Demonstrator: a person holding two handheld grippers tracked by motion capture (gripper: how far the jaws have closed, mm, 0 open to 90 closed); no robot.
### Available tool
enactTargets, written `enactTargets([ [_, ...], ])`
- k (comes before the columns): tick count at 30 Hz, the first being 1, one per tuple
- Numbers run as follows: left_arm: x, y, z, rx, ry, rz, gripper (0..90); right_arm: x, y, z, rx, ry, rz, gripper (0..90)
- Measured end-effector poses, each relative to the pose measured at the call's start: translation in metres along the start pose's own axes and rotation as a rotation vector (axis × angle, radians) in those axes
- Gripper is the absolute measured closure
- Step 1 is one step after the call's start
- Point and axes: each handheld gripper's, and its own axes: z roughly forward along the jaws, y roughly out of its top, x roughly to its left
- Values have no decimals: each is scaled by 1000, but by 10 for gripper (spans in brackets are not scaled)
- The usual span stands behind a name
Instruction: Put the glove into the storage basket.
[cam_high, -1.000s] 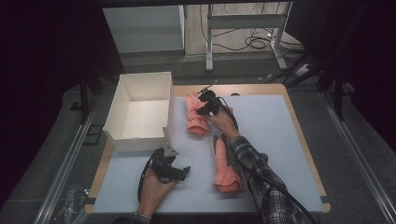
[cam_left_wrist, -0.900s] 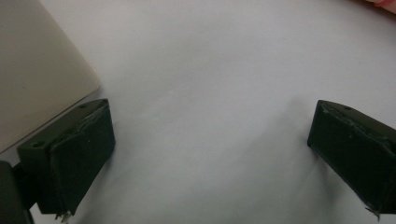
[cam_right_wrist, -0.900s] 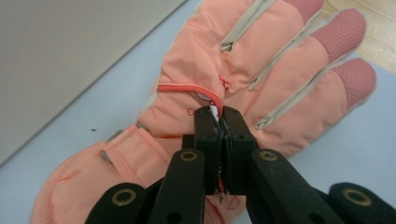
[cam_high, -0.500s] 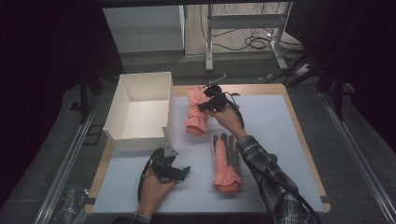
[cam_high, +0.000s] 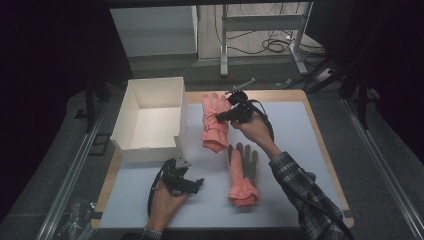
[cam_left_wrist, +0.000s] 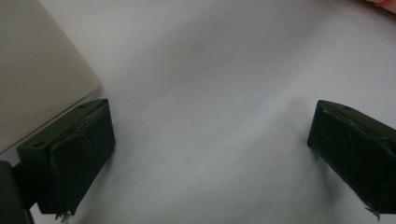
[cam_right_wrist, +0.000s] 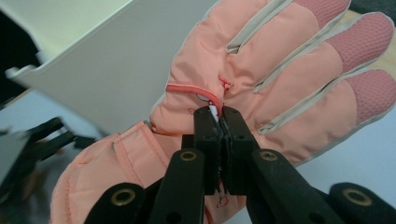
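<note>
The right gripper (cam_high: 218, 118) is clamped on the far glove (cam_high: 214, 122), a pink one that lies just right of the white box (cam_high: 150, 117), at the far middle of the mat (cam_high: 300, 150). In the right gripper view its jaws (cam_right_wrist: 219, 123) are pressed together with a small fold of the glove's (cam_right_wrist: 261, 88) back between the tips, close to the short zipper (cam_right_wrist: 194, 92). The glove's fingers point away from the person, and the cuff hangs toward the near side. The box wall (cam_right_wrist: 107, 70) stands just behind the glove in this view.

A second glove (cam_high: 242, 172), pink with a grey palm, lies flat on the mat nearer the person and a little to the right, apart from the first one.

The left gripper (cam_high: 197, 184) rests low over the mat at the near left, just in front of the box. Its jaws (cam_left_wrist: 210, 154) are wide apart and nothing is between them, only bare mat (cam_left_wrist: 210, 70). A corner of the box (cam_left_wrist: 37, 70) is at the left edge of that view.
</note>
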Motion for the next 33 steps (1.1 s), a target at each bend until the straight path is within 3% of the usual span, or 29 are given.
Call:
enactTargets([
  [8,0,0,0,-2,2,2,7,17,-31,-40,-13,30,-1,854],
  [13,0,0,0,-1,1,2,7,30,-59,-66,-7,25,3,854],
  [21,0,0,0,2,-1,3,7,50,-96,-90,19,0,0,850],
  [25,0,0,0,1,-2,-1,7,53,-110,-89,31,-5,2,847],
  [33,0,0,0,-1,0,2,7,52,-143,-62,77,-88,8,832],
])
